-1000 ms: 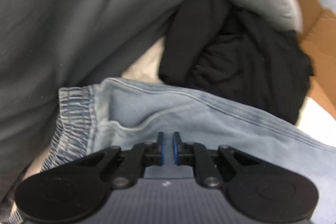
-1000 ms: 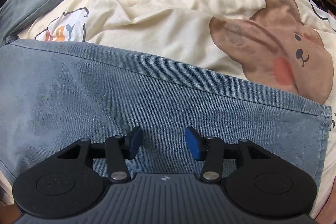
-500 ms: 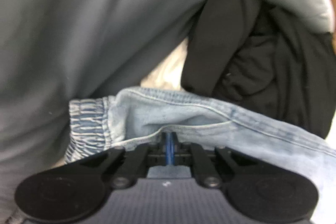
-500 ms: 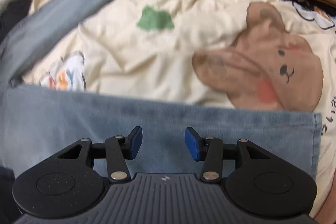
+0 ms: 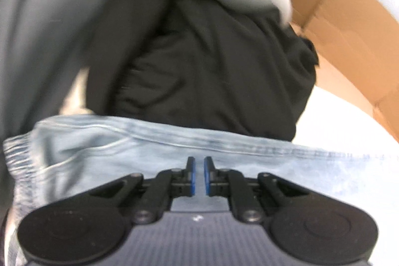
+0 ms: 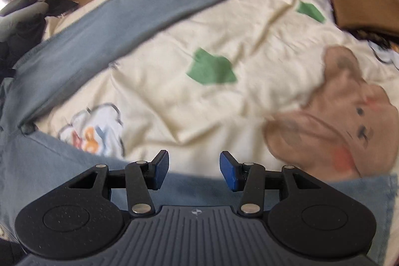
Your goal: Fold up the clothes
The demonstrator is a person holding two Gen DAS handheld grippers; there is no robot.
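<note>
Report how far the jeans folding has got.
Done: jeans lie on the bedsheet, legs apart, no fold visible. In hand: left gripper nearly shut at the waistband, grip unclear; right gripper open over the near leg. Left: every fold.

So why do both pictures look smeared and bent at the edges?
Left wrist view: motion blur smears the black garment and jeans, while the claw stays sharp. Right wrist view: the bear print is streaked. Both views: the fisheye lens curves straight edges, such as the cardboard.
</note>
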